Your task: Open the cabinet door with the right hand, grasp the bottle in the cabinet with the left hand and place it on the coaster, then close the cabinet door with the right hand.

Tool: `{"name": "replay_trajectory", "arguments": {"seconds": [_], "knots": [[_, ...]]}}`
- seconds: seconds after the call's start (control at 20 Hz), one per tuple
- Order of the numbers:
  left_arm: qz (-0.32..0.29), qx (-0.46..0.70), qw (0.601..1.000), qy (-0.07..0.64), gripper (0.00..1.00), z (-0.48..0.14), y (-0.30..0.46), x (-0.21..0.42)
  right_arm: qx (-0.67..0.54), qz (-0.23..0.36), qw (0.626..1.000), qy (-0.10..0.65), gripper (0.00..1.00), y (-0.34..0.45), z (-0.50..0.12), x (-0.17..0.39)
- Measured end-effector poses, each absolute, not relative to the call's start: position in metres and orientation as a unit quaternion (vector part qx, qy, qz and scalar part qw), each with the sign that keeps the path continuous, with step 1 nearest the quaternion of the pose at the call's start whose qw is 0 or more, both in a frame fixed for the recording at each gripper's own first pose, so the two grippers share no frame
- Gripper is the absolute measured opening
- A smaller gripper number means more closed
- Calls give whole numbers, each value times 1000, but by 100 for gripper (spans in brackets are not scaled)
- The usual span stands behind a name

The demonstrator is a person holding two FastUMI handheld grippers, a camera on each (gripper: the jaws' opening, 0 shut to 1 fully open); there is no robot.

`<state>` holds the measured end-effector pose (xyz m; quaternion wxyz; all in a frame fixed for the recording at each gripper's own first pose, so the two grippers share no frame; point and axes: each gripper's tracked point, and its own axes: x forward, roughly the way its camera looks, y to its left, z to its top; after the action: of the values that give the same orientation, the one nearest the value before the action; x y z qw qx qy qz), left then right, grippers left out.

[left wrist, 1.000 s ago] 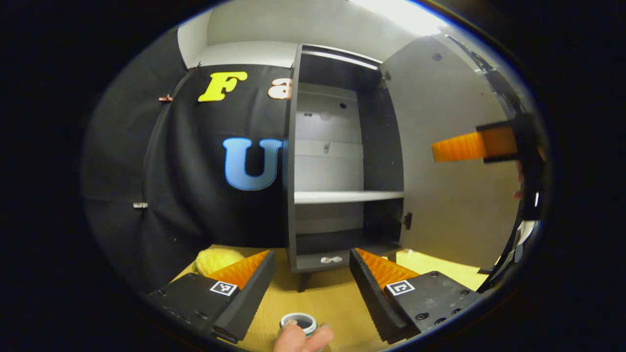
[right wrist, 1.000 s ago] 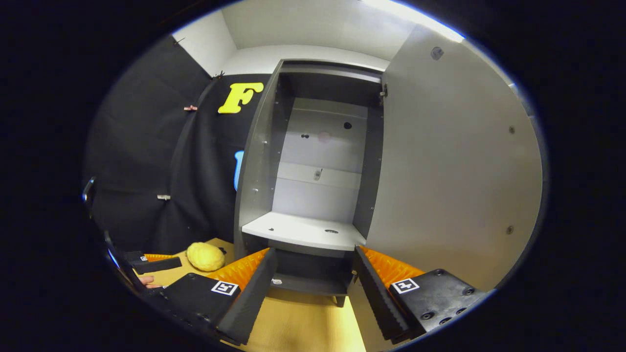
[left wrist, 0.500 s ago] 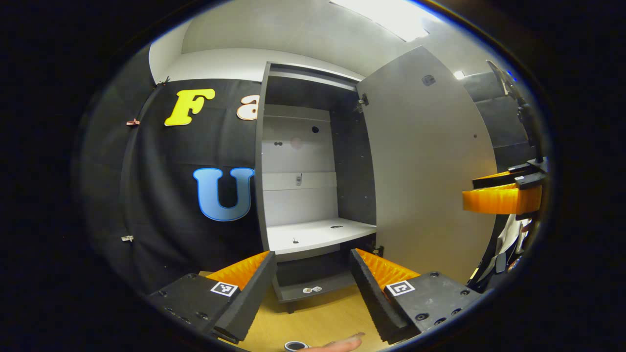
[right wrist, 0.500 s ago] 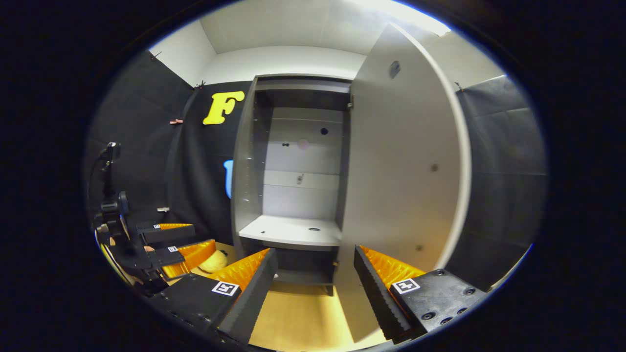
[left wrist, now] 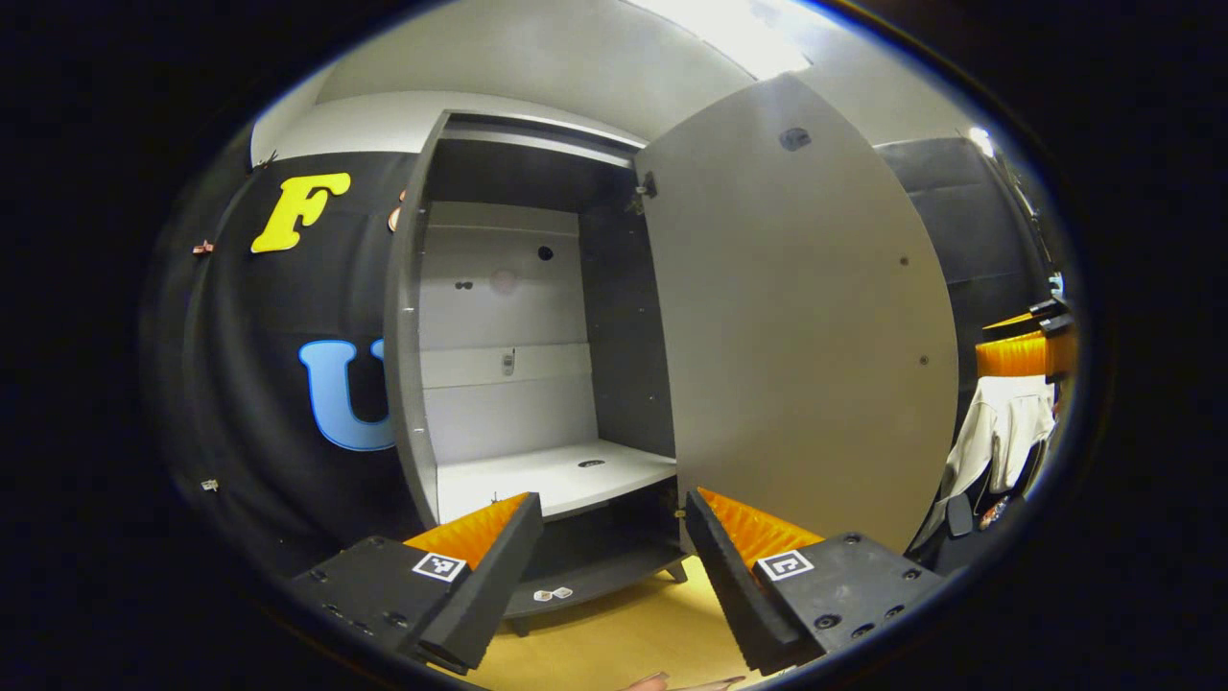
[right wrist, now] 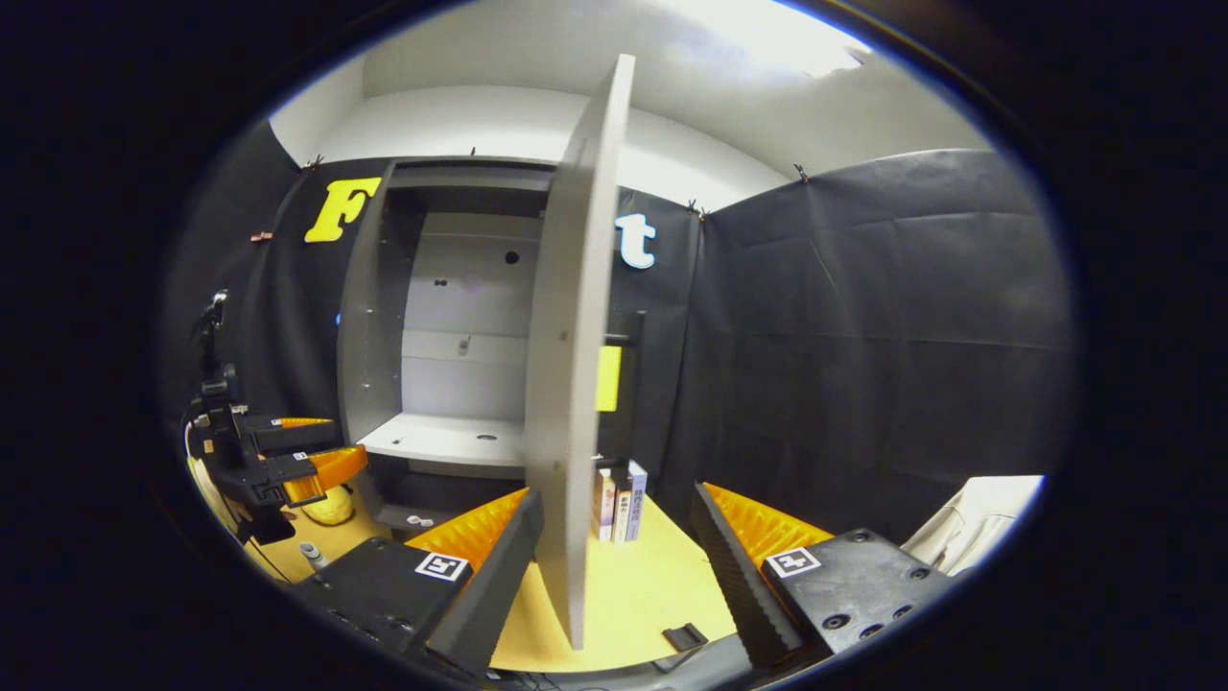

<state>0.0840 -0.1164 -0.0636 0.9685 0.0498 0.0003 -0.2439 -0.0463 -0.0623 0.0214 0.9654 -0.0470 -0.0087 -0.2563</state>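
Right hand-held gripper (right wrist: 614, 547), jaws wide and gripping nothing, straddles the open cabinet door (right wrist: 571, 384) edge; careless swing risks slamming it.

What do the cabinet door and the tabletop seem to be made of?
The cabinet door looks like laminated board with a matte grey finish: flat, even colour, a thick square edge, small fitting holes. The tabletop looks like light wood or wood-look laminate, yellowish and smooth with a slight sheen; the pictures do not settle which.
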Motion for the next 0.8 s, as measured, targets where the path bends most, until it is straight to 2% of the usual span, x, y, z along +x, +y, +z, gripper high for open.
{"name": "replay_trajectory", "arguments": {"seconds": [0.05,0.15,0.3,0.35,0.45,0.5,0.55,0.7,0.75,0.8], "knots": [[-241,46,969,3,94,-62,-126,84,-43,-254,966,-16,97,-77,26,-40],[-230,27,973,2,93,-57,-144,85,-36,-230,972,-29,94,-93,33,-26],[-196,8,981,8,91,-57,-156,88,-25,-174,984,-30,94,-101,36,-10],[-184,6,983,10,90,-57,-159,88,-20,-152,988,-28,99,-101,35,-4],[-161,8,987,18,91,-63,-161,86,-10,-105,994,-22,97,-96,33,6],[-151,12,988,23,91,-66,-160,84,-4,-91,996,-21,100,-97,33,8],[-143,15,989,27,91,-68,-160,81,5,-79,997,-18,90,-100,33,8],[-124,15,992,34,91,-75,-153,75,30,-61,998,-7,100,-100,32,8],[-119,13,992,36,91,-76,-151,73,33,-60,998,-5,95,-99,32,9],[-115,9,993,37,91,-77,-148,72,28,-52,998,-10,96,-94,34,10]]}}
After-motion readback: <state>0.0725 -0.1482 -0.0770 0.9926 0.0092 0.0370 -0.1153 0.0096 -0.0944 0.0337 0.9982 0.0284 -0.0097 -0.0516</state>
